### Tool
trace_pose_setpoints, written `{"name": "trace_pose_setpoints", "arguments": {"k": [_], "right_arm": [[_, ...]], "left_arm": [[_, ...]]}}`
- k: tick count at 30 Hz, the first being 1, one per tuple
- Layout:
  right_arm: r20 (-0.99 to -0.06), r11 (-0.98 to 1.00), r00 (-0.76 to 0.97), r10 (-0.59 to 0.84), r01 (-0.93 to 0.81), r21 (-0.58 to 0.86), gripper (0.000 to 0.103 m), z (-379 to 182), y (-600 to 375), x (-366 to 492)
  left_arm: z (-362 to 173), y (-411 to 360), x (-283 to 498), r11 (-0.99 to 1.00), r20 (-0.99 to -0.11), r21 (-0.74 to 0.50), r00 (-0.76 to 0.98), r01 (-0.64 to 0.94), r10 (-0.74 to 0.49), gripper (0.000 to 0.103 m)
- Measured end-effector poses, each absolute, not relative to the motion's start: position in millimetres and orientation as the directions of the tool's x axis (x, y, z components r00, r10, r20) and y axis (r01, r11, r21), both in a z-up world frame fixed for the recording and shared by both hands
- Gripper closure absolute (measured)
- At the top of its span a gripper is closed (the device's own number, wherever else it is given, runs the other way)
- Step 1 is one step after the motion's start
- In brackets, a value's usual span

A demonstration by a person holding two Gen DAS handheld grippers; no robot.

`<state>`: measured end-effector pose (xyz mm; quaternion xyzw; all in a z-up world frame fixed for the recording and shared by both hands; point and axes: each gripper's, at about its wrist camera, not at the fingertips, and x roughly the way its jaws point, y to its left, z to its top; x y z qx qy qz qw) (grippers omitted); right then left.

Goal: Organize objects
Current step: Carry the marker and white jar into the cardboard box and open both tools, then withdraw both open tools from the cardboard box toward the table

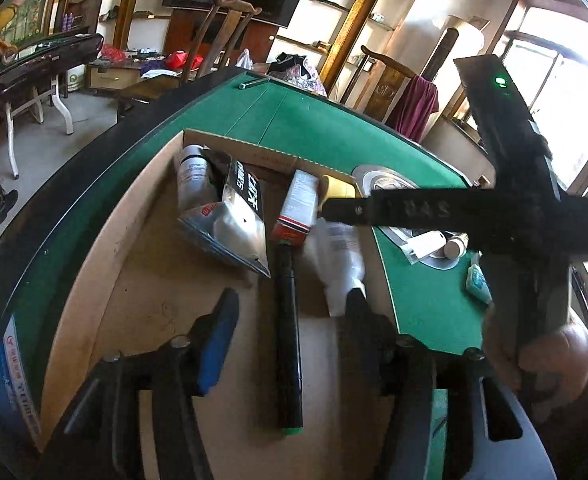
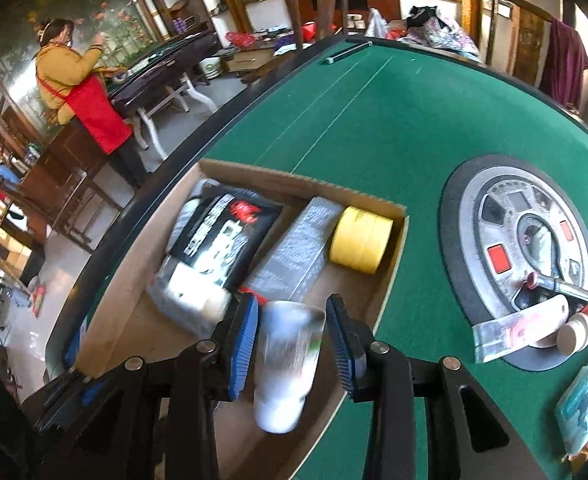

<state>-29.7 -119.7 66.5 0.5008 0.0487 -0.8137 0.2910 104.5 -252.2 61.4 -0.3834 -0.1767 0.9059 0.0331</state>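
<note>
A cardboard box (image 1: 105, 264) lies on the green table (image 1: 314, 128). It holds a black pouch (image 1: 237, 208), a white bottle (image 1: 191, 176), a red-and-white carton (image 1: 300, 208), a yellow tape roll (image 2: 360, 238) and a long black tube (image 1: 287, 336). My left gripper (image 1: 289, 320) is open above the box, over the black tube. My right gripper (image 2: 291, 338) is open over the box. A blurred white tube (image 2: 285, 364) lies between its fingers without visible contact; it also shows in the left wrist view (image 1: 340, 264). The right gripper's body (image 1: 526, 216) crosses the left wrist view.
A round silver panel (image 2: 494, 248) in the table's middle carries small tubes (image 2: 518, 332) and a small bottle (image 2: 578, 328). A teal packet (image 2: 582, 408) lies at the right. A person in a red apron (image 2: 81, 96) stands far left. Chairs stand behind the table.
</note>
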Motion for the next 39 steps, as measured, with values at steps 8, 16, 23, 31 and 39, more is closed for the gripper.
{"name": "trace_pose_setpoints", "arguments": {"k": [8,16,23,31,39], "right_arm": [[-0.773,-0.859,-0.461,-0.436,0.468,0.206,0.021,108,-83,-26],[-0.644,-0.912,-0.705,-0.297,0.410,-0.028,0.000,174,-18,16],[-0.526,-0.925,-0.838,-0.146,0.304,-0.228,0.000,193,51,52],[-0.755,-0.969,-0.627,-0.190,0.244,0.042,0.000,130,150,16],[-0.774,-0.918,-0.494,-0.396,0.233,0.321,0.000,88,186,-19]], "left_arm": [[67,-256,114,-0.932,-0.679,-0.346,-0.714,0.106,0.171,0.027],[82,-252,122,-0.918,-0.651,-0.383,-0.735,0.106,0.187,0.022],[98,-225,129,-0.917,-0.611,-0.397,-0.758,0.044,0.228,0.017],[110,-190,140,-0.922,-0.582,-0.385,-0.767,-0.035,0.272,0.015],[104,-161,135,-0.916,-0.607,-0.395,-0.726,-0.075,0.322,0.015]]}}
